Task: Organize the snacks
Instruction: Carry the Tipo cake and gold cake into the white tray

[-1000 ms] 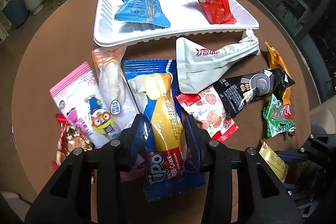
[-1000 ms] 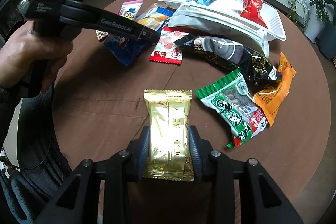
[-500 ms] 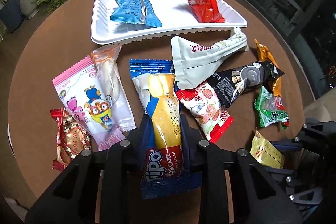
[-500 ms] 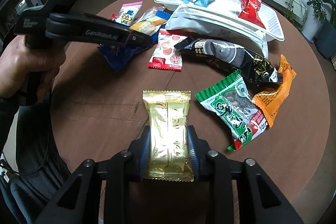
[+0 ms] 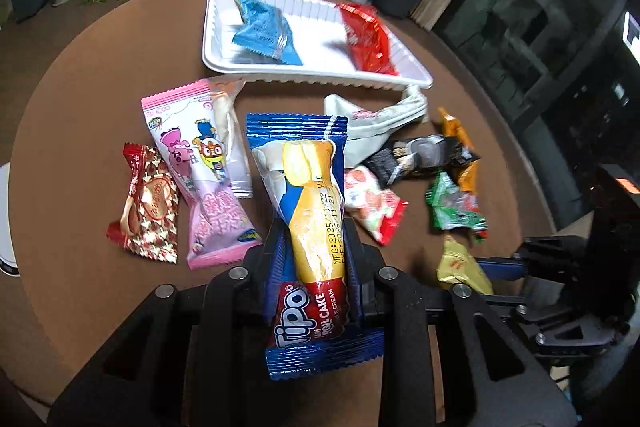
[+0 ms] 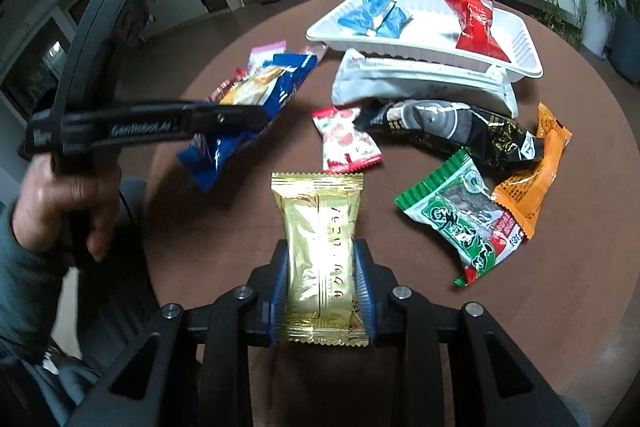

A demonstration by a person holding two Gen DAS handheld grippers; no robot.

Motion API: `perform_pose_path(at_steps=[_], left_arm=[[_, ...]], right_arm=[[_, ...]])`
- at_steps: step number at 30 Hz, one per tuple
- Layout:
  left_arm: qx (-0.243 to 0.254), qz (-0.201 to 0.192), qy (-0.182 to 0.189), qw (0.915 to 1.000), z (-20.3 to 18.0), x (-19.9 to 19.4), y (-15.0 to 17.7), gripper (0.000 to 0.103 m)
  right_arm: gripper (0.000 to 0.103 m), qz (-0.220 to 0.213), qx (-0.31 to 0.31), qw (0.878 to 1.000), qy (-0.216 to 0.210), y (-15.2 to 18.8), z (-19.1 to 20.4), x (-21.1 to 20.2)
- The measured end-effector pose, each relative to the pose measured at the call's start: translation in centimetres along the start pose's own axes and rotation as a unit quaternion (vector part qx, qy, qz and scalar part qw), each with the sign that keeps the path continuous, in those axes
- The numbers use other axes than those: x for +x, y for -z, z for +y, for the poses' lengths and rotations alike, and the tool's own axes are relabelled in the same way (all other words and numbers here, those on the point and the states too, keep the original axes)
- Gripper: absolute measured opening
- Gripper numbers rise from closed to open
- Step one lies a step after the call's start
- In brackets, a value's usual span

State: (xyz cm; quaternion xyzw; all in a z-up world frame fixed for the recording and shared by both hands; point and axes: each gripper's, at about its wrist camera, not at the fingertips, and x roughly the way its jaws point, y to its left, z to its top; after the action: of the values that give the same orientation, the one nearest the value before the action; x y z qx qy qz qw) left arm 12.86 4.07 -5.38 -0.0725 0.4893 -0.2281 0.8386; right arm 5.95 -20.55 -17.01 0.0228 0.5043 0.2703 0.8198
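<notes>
Left gripper: squeezes the roll cake by its sides, so you can lift it.
Right gripper: pinches the gold pack near you, low over the table.
Tray: far side, with room left, so both snacks probably go there.
Jaws: both just closed in.

Orange packet partly under black packet; white pouch print unreadable.

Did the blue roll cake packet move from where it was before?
Yes. The blue roll cake packet, clamped in the left gripper, now hangs lifted off the table.
</notes>
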Motion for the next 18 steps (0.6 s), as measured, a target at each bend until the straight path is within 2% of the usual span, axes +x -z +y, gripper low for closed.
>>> perform_pose_path(at_steps=[5, 11, 18], left_arm=[[-0.008, -0.013, 0.024, 0.9996, -0.2, -1.4, 0.1, 0.025], [-0.025, -0.034, 0.053, 0.9977, 0.3, -2.8, -0.7, 0.025], [-0.033, -0.061, 0.059, 0.9958, 1.2, -4.2, -3.7, 0.025]], right_arm=[[0.033, -0.018, 0.042, 0.998, -0.038, -0.4, -1.2, -1.1], [0.033, -0.044, 0.09, 0.993, -0.061, -0.8, -3.3, -2.7], [0.033, -0.101, 0.154, 0.981, -0.06, -2.2, -7.7, -6.1]])
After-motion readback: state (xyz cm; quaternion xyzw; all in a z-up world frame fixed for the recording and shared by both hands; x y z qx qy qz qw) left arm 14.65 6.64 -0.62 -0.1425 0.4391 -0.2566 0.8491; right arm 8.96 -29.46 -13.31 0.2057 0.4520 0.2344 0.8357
